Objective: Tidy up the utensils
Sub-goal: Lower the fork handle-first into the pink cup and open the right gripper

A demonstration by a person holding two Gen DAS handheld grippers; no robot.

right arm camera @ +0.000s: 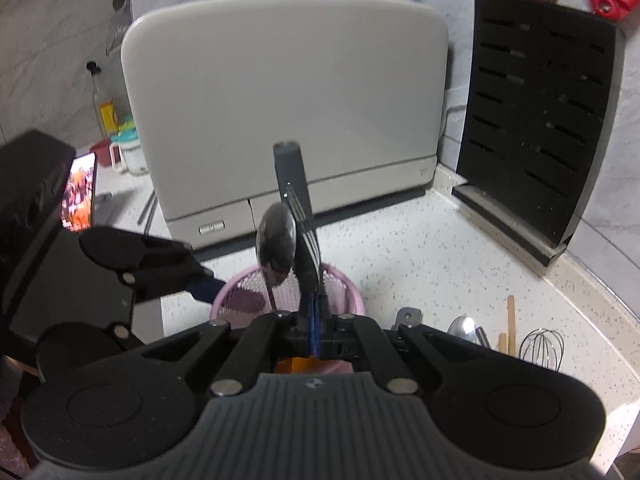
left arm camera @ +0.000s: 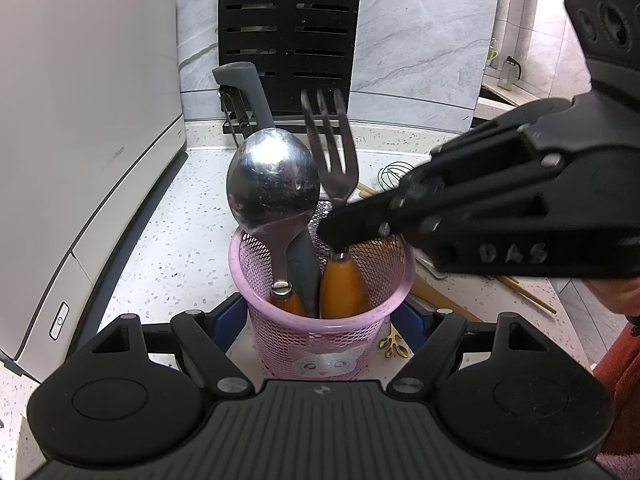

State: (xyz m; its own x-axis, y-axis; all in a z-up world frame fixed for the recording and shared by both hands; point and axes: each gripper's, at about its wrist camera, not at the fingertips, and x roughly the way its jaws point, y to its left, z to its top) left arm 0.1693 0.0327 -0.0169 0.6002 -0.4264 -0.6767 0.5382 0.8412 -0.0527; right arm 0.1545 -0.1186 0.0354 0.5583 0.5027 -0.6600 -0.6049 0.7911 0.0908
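A pink mesh basket stands on the speckled counter between the blue pads of my left gripper, which press on its sides. In it stand a steel spoon, a grey-handled utensil and a fork with an orange handle. My right gripper reaches in from the right, shut on the fork's neck just above the rim. In the right wrist view the right gripper pinches the fork over the basket, beside the spoon.
A white appliance fills the left side. A black slotted rack leans on the back wall. A whisk, a spoon and wooden chopsticks lie on the counter to the basket's right. A lit phone stands at the far left.
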